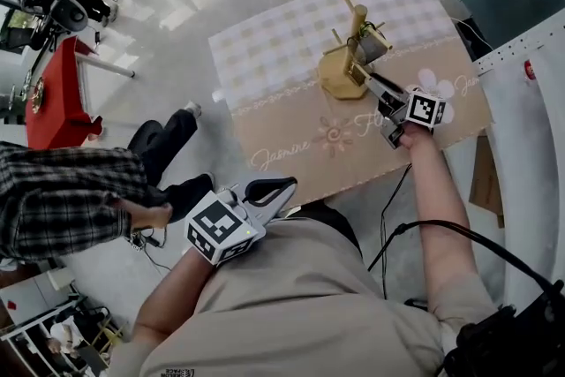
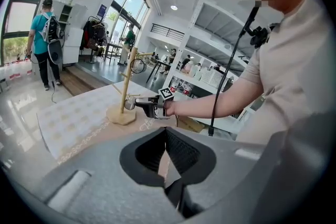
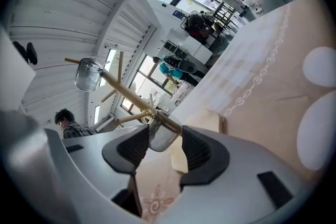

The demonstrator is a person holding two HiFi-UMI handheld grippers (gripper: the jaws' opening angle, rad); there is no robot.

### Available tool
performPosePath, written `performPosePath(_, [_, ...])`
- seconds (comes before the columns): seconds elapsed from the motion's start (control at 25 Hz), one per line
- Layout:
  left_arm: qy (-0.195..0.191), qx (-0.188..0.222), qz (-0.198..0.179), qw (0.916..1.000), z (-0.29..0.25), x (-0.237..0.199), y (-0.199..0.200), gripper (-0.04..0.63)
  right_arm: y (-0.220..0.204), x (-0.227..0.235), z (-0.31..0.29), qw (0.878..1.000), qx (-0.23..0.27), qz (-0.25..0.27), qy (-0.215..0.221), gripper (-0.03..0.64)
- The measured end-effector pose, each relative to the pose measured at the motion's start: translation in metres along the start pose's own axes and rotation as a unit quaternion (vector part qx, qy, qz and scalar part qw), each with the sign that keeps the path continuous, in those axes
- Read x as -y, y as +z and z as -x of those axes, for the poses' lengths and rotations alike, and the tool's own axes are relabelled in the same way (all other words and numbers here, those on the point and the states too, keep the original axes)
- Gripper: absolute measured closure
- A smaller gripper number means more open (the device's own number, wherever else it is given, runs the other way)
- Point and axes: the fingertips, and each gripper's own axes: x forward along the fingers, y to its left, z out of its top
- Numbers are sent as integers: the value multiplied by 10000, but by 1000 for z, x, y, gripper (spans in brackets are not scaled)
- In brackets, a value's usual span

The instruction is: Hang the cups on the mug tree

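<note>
A wooden mug tree (image 1: pixel 347 59) stands on the far side of the patterned tablecloth (image 1: pixel 291 57). One clear glass cup (image 3: pixel 87 74) hangs near the end of a long peg. A second clear glass cup (image 3: pixel 160 135) sits on a lower peg of the mug tree (image 3: pixel 122 93), between the pads of my right gripper (image 3: pixel 162 143), which press on both its sides. In the head view my right gripper (image 1: pixel 369 84) reaches the tree's base side, with a glass cup (image 1: pixel 372 45) just beyond it. My left gripper (image 1: pixel 275 188) is shut and empty, held back near my body, off the table. The left gripper (image 2: pixel 166 134) points at the tree (image 2: pixel 126 93).
The table's near edge (image 1: pixel 353 181) lies between me and the tree. A person in a plaid shirt (image 1: pixel 62 199) crouches on the floor at the left. A white shelf unit (image 1: pixel 530 128) stands close on the right. A cable (image 1: pixel 388 216) runs down by my right arm.
</note>
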Motion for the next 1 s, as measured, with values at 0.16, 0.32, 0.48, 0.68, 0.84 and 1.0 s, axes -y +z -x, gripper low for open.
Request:
performPosePath(0.16, [-1, 17, 5, 10000, 2, 2, -1, 586, -3, 1, 3, 10000, 24, 12, -82, 414])
performPosePath(0.32, [-1, 48, -8, 10000, 5, 3, -2, 586, -6, 0, 7, 9998, 47, 47, -176, 420])
performPosePath(0.48, [-41, 67, -6, 10000, 8, 4, -4, 586, -9, -1, 14, 9994, 70, 126, -323, 427])
performPosePath(0.68, [-120, 134, -24, 9998, 15, 3, -6, 586, -26, -3, 26, 9962, -134, 494, -709, 455])
performPosePath(0.84, [-202, 195, -64, 9996, 23, 3, -8, 586, -45, -15, 35, 9903, -344, 876, -1026, 488])
performPosePath(1.0, [-278, 270, -125, 9992, 35, 3, -12, 586, -61, -31, 46, 9801, -369, 1270, -1482, 553])
